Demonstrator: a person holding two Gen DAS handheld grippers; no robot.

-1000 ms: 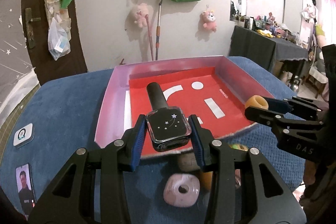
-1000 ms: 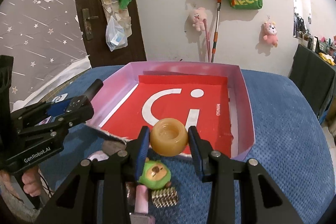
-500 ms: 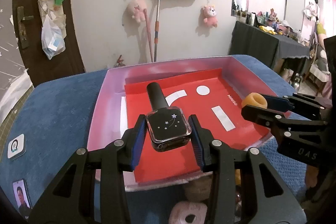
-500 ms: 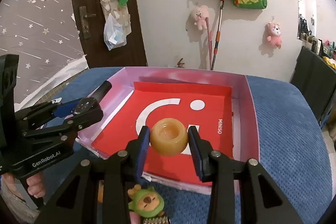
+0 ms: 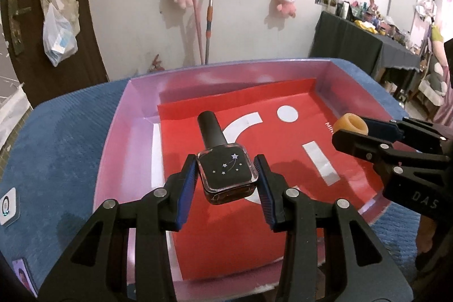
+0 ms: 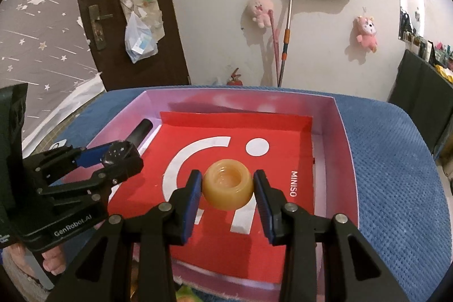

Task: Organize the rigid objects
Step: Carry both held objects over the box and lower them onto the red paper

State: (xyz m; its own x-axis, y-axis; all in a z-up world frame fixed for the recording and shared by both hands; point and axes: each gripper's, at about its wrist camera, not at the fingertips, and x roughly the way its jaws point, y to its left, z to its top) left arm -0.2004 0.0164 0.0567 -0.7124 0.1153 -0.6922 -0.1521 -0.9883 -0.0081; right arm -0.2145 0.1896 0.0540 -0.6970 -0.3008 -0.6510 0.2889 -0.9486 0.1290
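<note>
My left gripper (image 5: 226, 183) is shut on a black nail polish bottle (image 5: 223, 160) with star marks, its cap pointing away, held above the left part of the pink tray (image 5: 124, 132) with a red liner. My right gripper (image 6: 228, 188) is shut on a tan ring-shaped piece (image 6: 228, 187), held above the tray's middle. In the left wrist view the right gripper (image 5: 365, 132) with the ring (image 5: 351, 125) is over the tray's right side. In the right wrist view the left gripper (image 6: 113, 160) holds the bottle (image 6: 136, 137) at the tray's left.
The tray (image 6: 348, 160) sits on a blue cloth-covered table (image 6: 396, 174). Small cards (image 5: 7, 205) lie on the cloth at the left. A green toy (image 6: 187, 295) peeks out at the near edge below the tray. A wall with hanging toys and a door stands behind.
Both grippers have moved forward over the tray with their objects still held. The loose items on the cloth in front of the tray have dropped out of view.
</note>
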